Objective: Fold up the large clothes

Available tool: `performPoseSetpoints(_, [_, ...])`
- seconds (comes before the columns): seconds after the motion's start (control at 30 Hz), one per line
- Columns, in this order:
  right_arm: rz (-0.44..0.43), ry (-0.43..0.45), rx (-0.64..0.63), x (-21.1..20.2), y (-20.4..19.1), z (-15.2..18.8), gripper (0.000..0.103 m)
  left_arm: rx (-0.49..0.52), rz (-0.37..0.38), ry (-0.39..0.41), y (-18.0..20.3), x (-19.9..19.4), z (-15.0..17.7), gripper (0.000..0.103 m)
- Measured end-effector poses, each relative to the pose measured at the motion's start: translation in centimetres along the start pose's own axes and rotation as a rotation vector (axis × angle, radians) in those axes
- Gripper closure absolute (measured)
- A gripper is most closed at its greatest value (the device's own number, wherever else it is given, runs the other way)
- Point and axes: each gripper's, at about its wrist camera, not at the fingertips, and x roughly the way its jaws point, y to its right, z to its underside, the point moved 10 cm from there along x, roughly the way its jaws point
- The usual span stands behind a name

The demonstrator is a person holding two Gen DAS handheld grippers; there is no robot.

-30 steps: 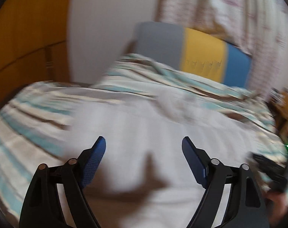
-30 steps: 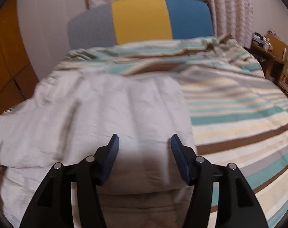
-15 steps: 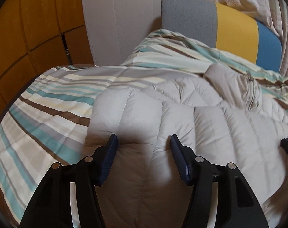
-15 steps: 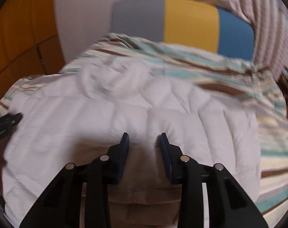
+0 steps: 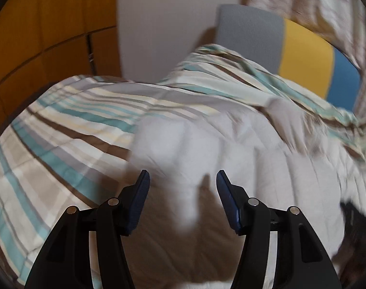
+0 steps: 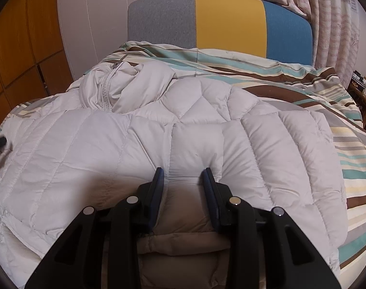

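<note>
A pale grey quilted puffer jacket (image 6: 86,149) lies spread on a striped bedspread (image 6: 351,163), its zipped collar (image 6: 105,89) toward the headboard. My right gripper (image 6: 183,180) is shut on a puffed fold of the jacket near its lower hem, and the fabric bulges between the pads. In the left wrist view the jacket (image 5: 267,163) is blurred. My left gripper (image 5: 183,187) sits low over the jacket's left part with its jaws closing. A raised ridge of fabric stands between them, with gaps to both pads.
The bedspread (image 5: 62,144) runs out to the left and right of the jacket. A grey, yellow and blue headboard (image 6: 228,21) is at the far end, orange wood panels (image 5: 38,36) on the left, and curtains (image 6: 339,12) and a cluttered side table (image 6: 361,89) on the right.
Both grippers came down and forward onto the jacket. The right jaws narrowed from wide apart onto a fold of fabric. The left jaws narrowed around a ridge of it.
</note>
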Motion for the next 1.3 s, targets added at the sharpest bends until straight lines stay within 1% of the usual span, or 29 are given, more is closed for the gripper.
performPoseSetpoints(0.03, [0.001,0.001,-0.001,0.0,0.0,0.0,0.071,-0.01,-0.009,-0.018,-0.3,0.8,-0.5,0.062])
performPoseSetpoints(0.07, [-0.001,0.001,0.0,-0.1,0.0,0.1,0.07,-0.008,-0.018,-0.037,-0.4,1.8,-0.8,0.062])
performPoseSetpoints(0.13, [-0.005,0.001,0.004,-0.1,0.0,0.1,0.07,0.011,-0.034,-0.047,-0.3,3.1,-1.0,0.062])
performPoseSetpoints(0.23, [-0.001,0.001,0.0,-0.1,0.0,0.1,0.07,0.077,-0.068,-0.049,-0.1,4.9,-0.8,0.062])
performPoseSetpoints(0.33, [0.002,0.002,-0.01,-0.2,-0.2,0.1,0.07,0.079,-0.076,-0.07,-0.6,6.6,0.2,0.062])
performPoseSetpoints(0.37, [0.004,0.001,-0.013,-0.2,-0.3,0.2,0.07,0.079,-0.083,-0.062,-0.6,7.0,0.4,0.062])
performPoseSetpoints(0.5, [0.008,0.001,-0.017,-0.1,-0.4,0.2,0.07,0.105,-0.114,-0.042,-0.4,7.2,0.6,0.062])
performPoseSetpoints(0.6, [0.015,0.001,-0.023,-0.1,-0.5,0.2,0.07,0.076,-0.076,-0.04,-0.6,6.7,0.4,0.062])
performPoseSetpoints(0.67, [0.02,0.001,-0.024,-0.1,-0.6,0.3,0.07,0.064,-0.055,-0.042,-0.8,5.8,0.4,0.058])
performPoseSetpoints(0.7, [0.02,0.001,-0.024,-0.1,-0.6,0.3,0.069,0.063,-0.054,-0.043,-1.1,4.8,0.4,0.049])
performPoseSetpoints(0.73, [0.021,0.001,-0.024,-0.1,-0.6,0.3,0.069,0.059,-0.059,-0.038,-1.4,3.8,0.5,0.037])
performPoseSetpoints(0.77, [0.021,0.001,-0.024,-0.1,-0.6,0.3,0.069,0.055,-0.061,-0.024,-1.6,2.8,0.6,0.033])
performPoseSetpoints(0.83, [0.021,0.001,-0.025,-0.1,-0.6,0.3,0.069,0.066,-0.055,0.037,-1.6,0.0,1.0,0.032])
performPoseSetpoints(0.9, [0.026,0.003,-0.028,-0.1,-0.6,0.3,0.069,0.099,-0.056,0.042,-1.1,-1.2,2.1,0.032])
performPoseSetpoints(0.97, [0.029,0.004,-0.029,-0.1,-0.6,0.4,0.069,0.111,-0.052,0.015,-0.7,-1.4,3.4,0.032])
performPoseSetpoints(1.07, [0.03,0.005,-0.029,-0.1,-0.5,0.4,0.069,0.091,-0.066,-0.026,-1.2,-0.3,4.8,0.032])
performPoseSetpoints(1.13, [0.033,0.007,-0.031,-0.2,-0.7,0.3,0.069,0.068,-0.046,-0.056,-1.5,0.7,5.4,0.031])
performPoseSetpoints(1.2, [0.036,0.007,-0.034,-0.2,-0.6,0.3,0.069,0.033,-0.004,-0.096,-1.7,1.9,6.3,0.029])
performPoseSetpoints(1.23, [0.036,0.007,-0.034,-0.2,-0.6,0.3,0.069,0.01,0.017,-0.107,-1.8,2.4,6.5,0.026])
performPoseSetpoints(1.3, [0.036,0.007,-0.034,-0.2,-0.6,0.3,0.068,0.001,0.022,-0.102,-1.9,2.6,6.5,0.024])
